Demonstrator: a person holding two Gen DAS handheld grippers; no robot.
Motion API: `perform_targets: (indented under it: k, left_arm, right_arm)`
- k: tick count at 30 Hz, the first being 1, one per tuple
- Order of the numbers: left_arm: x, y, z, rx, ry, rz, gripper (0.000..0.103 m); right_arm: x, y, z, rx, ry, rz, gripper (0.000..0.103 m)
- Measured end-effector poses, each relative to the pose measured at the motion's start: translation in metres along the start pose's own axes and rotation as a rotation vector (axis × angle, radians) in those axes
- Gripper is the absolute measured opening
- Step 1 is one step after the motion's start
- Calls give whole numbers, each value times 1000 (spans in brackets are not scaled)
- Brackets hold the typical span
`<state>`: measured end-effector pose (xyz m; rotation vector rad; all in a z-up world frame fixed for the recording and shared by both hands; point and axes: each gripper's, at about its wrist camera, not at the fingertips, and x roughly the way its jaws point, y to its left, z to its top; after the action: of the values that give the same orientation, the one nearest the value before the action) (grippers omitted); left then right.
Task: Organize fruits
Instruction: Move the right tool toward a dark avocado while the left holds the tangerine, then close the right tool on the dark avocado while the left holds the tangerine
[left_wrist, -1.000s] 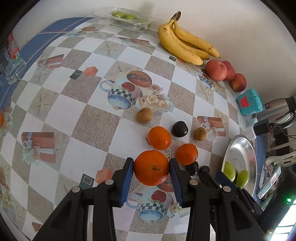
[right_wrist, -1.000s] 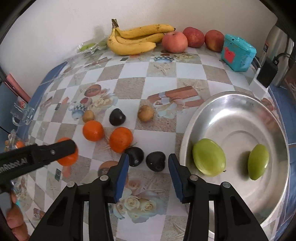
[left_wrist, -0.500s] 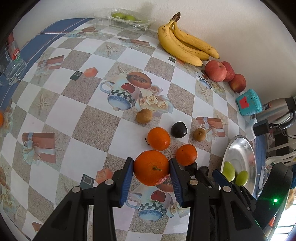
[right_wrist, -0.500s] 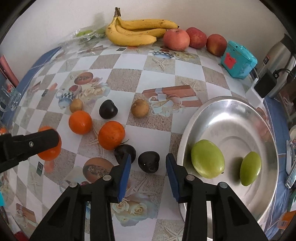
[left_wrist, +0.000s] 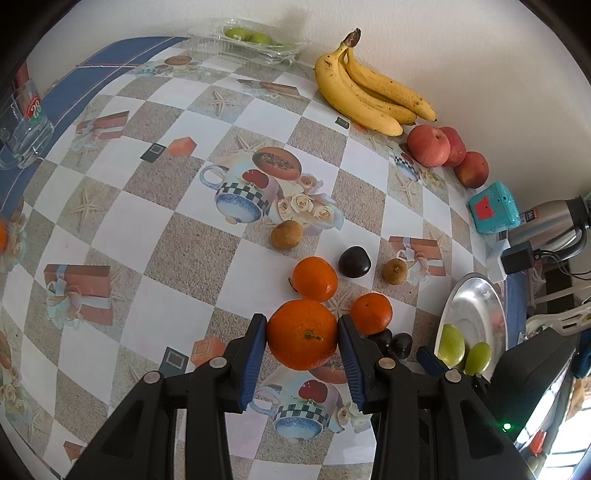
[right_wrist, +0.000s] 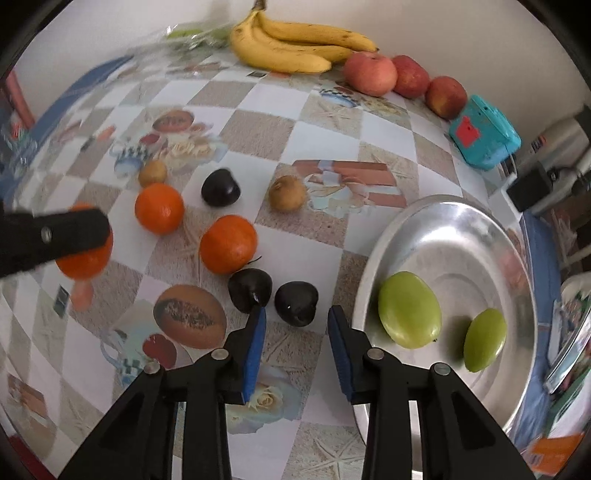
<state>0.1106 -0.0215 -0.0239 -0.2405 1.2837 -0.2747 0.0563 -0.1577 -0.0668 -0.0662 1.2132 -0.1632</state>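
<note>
Dark plum (right_wrist: 296, 303) lies just beyond right tool (right_wrist: 296, 322).

Oranges (right_wrist: 228, 243), dark plums (right_wrist: 295, 303) and brown kiwis (right_wrist: 287, 193) lie scattered beside 2 green fruits (right_wrist: 409, 309) in the steel bowl (right_wrist: 458, 229).

Kitchen table against a plain wall

A cream wall (left_wrist: 461, 55) backs the table (left_wrist: 110, 236); its cloth is checked white and sandy with printed teacups and gift boxes; daylight glares at lower right.
</note>
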Motion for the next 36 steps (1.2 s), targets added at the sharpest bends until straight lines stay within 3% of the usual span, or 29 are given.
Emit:
perform_targets:
  k: [4, 10, 20, 29, 36]
  left_arm:
    - [0, 0, 0, 0, 1, -1, 42]
    - [1, 1, 0, -7, 0, -1, 42]
    - [1, 3, 1, -16, 3, 0, 42]
    - [2, 8, 2, -36, 4, 0, 42]
    - [2, 9, 2, -44, 7, 3, 42]
  right_arm:
    - [0, 2, 1, -30, -13, -33, 36]
    - [-5, -4, 0, -21, -11, -1, 33]
    - [6, 17, -2, -144, 25, -106, 33]
    - [8, 13, 0, -130, -29, -94, 23]
    - [2, 14, -1, -137, -47, -74, 22]
